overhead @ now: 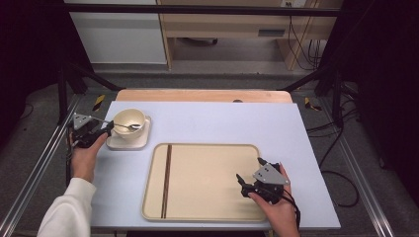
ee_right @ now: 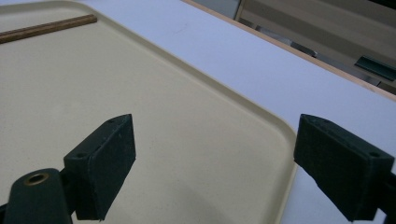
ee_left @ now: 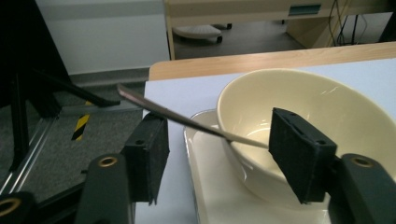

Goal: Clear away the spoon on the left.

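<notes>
A cream bowl point(overhead: 129, 120) point(ee_left: 322, 98) stands on a small square cream plate point(overhead: 120, 143) point(ee_left: 219, 200) at the table's left. A metal spoon point(overhead: 130, 127) point(ee_left: 187, 120) rests in the bowl with its handle sticking out over the rim to the left. My left gripper point(overhead: 107, 130) point(ee_left: 224, 161) is open: the handle runs through the gap between its pads, and neither pad touches it. My right gripper point(overhead: 249, 169) point(ee_right: 224, 158) stands open and holds nothing above the right part of a beige tray point(overhead: 207, 148) point(ee_right: 140, 93).
A pair of dark wooden chopsticks point(overhead: 167, 180) point(ee_right: 46, 28) lies lengthwise along the tray's left side. The tray sits on a pale blue table top point(overhead: 222, 118) with a wooden strip at its far edge. Black frame bars stand at both sides.
</notes>
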